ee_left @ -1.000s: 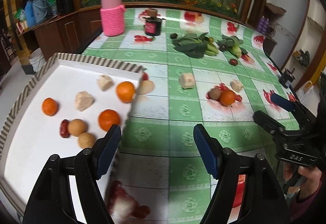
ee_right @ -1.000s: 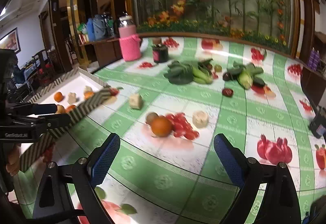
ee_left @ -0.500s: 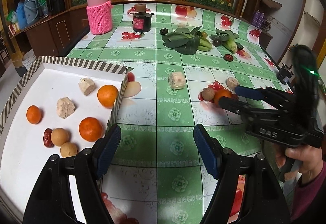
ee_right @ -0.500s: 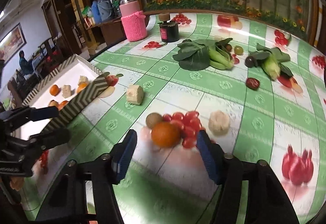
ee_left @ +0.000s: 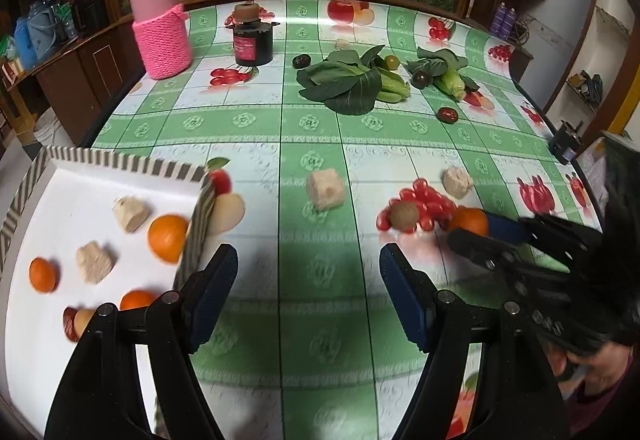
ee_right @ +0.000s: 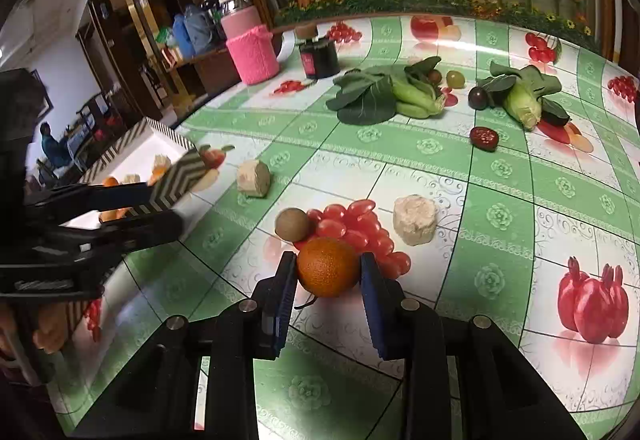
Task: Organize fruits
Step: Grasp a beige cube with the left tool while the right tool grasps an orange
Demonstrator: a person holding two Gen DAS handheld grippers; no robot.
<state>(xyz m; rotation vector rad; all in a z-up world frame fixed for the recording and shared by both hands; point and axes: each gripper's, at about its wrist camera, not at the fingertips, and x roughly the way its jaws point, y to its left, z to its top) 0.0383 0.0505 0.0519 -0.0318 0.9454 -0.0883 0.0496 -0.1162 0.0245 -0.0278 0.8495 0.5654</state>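
Note:
My right gripper (ee_right: 328, 272) is shut on an orange (ee_right: 328, 267) that rests on the green tablecloth; it shows in the left wrist view (ee_left: 469, 222) too. A brown round fruit (ee_right: 292, 225) and a pale chunk (ee_right: 414, 220) lie just beyond it. My left gripper (ee_left: 308, 280) is open and empty, beside the right rim of a white tray (ee_left: 52, 184) with a striped rim. The tray holds several oranges (ee_left: 168, 238), pale chunks (ee_left: 95, 263) and small fruits.
Another pale chunk (ee_left: 326, 189) lies mid-table. Leafy greens (ee_left: 352, 82), corn (ee_left: 452, 84), a dark red date (ee_left: 447, 115), a pink-sleeved jar (ee_left: 162, 36) and a black jar (ee_left: 253, 40) stand further back. The table edge runs along the right.
My right gripper moved forward to the orange and closed its fingers around it. My left gripper stayed open and shifted slightly forward.

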